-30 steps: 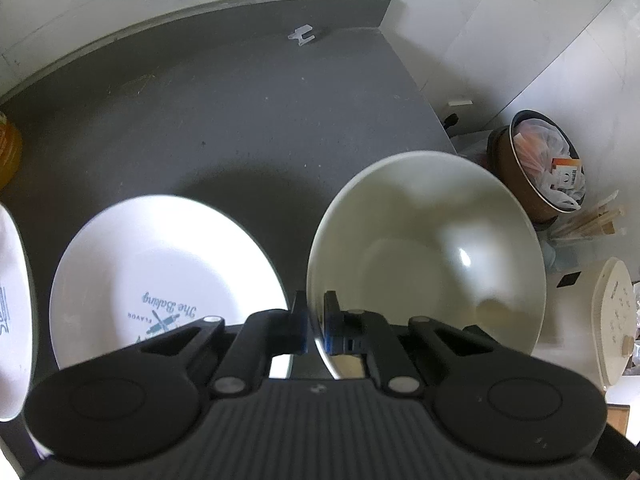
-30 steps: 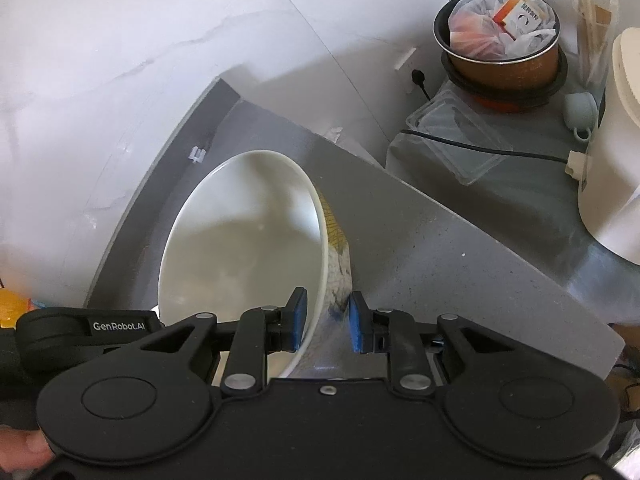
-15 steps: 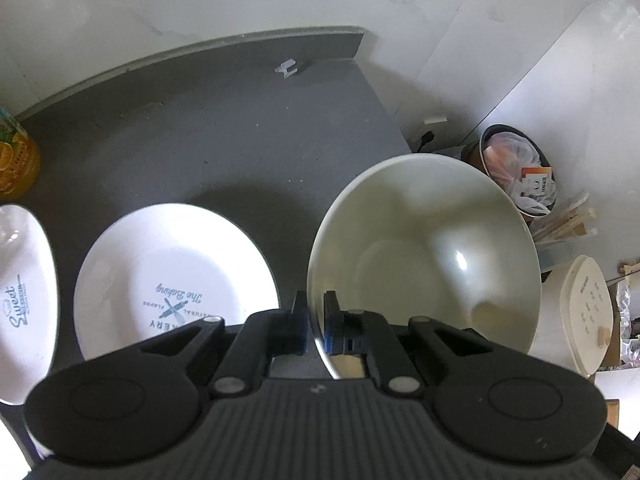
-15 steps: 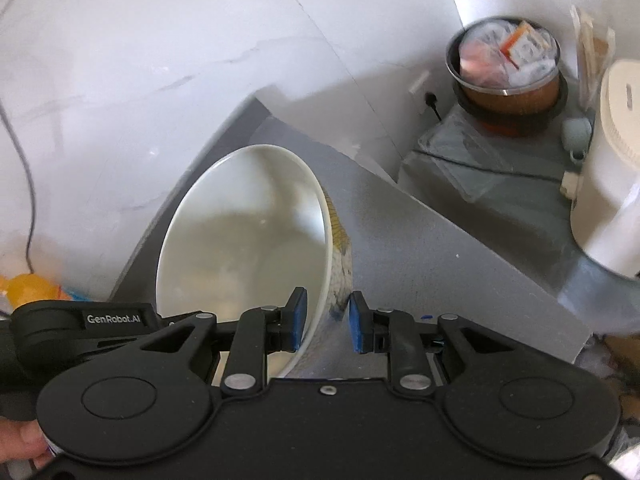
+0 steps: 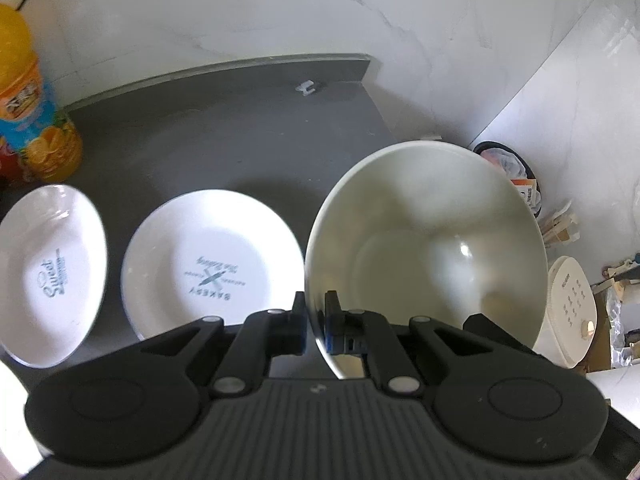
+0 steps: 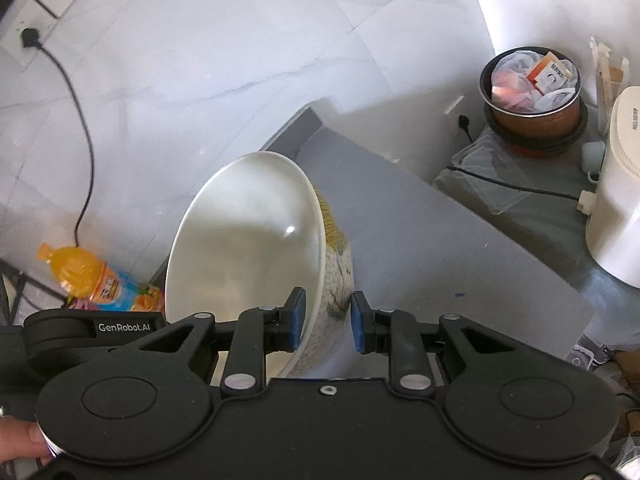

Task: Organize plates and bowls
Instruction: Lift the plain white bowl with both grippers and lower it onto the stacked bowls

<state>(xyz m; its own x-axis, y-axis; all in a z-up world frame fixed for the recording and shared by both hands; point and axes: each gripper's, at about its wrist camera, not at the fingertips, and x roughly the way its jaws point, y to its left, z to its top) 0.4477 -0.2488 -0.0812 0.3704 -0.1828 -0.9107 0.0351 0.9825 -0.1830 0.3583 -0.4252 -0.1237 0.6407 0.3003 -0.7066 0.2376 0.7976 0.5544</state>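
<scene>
Left gripper had its fingers pinched tight on the near-left rim of the bowl, 1 finger inside the wall, 1 outside. Right gripper straddled the same bowl's wall at the other side: inner finger looked to touch the inside, outer finger stood just off the patterned outside, so I couldn't tell if it really clamped. Gap was narrow, barely wider than the wall.

Bowl hung clear above the dark tabletop, its right part out past the tabletop's right edge. Round, so no long axis; what matters is the mouth. It opened upward and tipped toward both cameras, base pointing down and away.

Key relation: 2 shallow plates lay flat on the tabletop to the bowl's left, the bakery plate nearest, almost under the left rim, the Sweet plate further left, an orange bottle behind them. Left gripper was the nearer one to the plates. My guess: any set-down goes leftward.
</scene>
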